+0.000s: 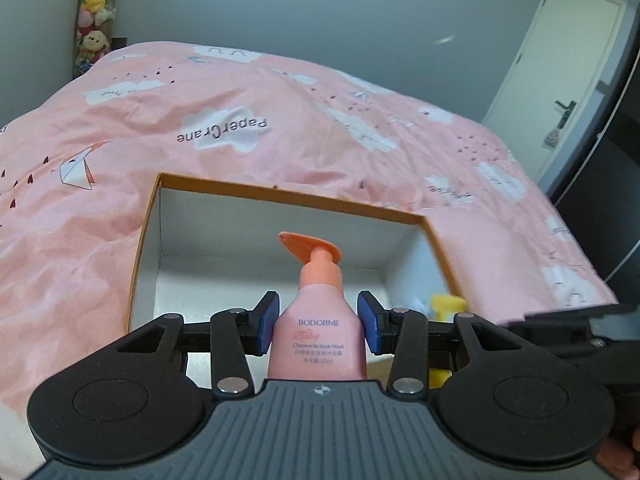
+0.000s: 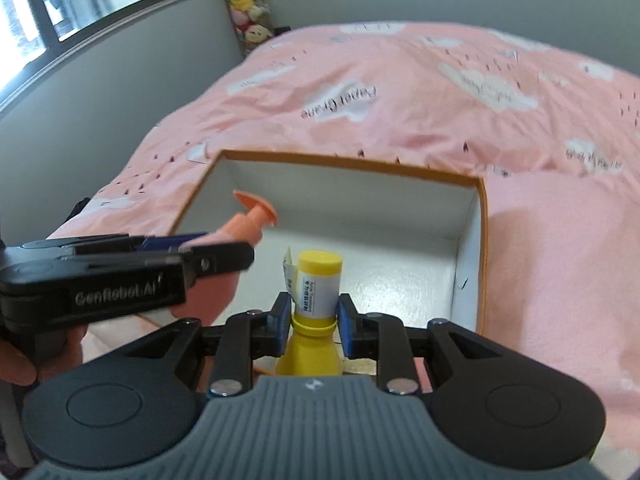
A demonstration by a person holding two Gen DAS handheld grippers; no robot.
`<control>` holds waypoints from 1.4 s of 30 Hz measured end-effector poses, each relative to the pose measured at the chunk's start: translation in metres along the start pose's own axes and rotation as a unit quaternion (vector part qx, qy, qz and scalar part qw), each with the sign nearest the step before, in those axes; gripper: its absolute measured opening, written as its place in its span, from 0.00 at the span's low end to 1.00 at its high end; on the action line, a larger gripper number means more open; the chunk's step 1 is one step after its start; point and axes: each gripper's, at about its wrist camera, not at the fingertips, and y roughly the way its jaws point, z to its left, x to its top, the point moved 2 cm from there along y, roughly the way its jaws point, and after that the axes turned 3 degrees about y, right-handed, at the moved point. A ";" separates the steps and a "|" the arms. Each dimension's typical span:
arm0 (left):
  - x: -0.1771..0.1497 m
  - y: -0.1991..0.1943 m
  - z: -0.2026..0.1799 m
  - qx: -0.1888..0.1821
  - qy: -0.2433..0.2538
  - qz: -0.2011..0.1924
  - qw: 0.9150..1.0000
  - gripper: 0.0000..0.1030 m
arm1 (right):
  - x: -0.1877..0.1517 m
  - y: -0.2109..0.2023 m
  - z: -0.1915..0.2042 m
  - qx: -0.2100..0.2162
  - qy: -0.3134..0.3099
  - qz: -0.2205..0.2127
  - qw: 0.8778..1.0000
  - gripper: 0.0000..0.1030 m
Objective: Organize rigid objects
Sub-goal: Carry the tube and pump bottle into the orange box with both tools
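My left hand-held gripper (image 1: 318,322) clasps the pink pump-top body-wash bottle (image 1: 318,340); my right hand-held gripper (image 2: 314,320) pinches the yellow capped bottle (image 2: 316,304). Both hang over the orange-rimmed white cardboard box (image 1: 280,196) at twelve o'clock; I should lower each upright, well apart.

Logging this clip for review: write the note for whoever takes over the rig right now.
Left claw: shut on the pink pump bottle, held upright over the box's near edge.
Right claw: shut on the yellow bottle, also upright at the near edge.
Orange-rimmed white box sits open on the pink bedspread; what shows of its floor is bare.
Done: both bottles picked up.
Left: set both inside, release.
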 end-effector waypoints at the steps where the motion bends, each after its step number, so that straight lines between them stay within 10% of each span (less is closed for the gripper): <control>1: -0.001 0.008 0.003 0.003 0.000 0.004 1.000 0.47 | -0.002 0.005 -0.003 -0.001 0.007 0.008 1.000 0.23; 42: -0.027 0.066 0.041 0.040 -0.003 0.151 0.988 0.47 | -0.005 0.105 -0.004 0.045 0.013 0.107 0.993 0.28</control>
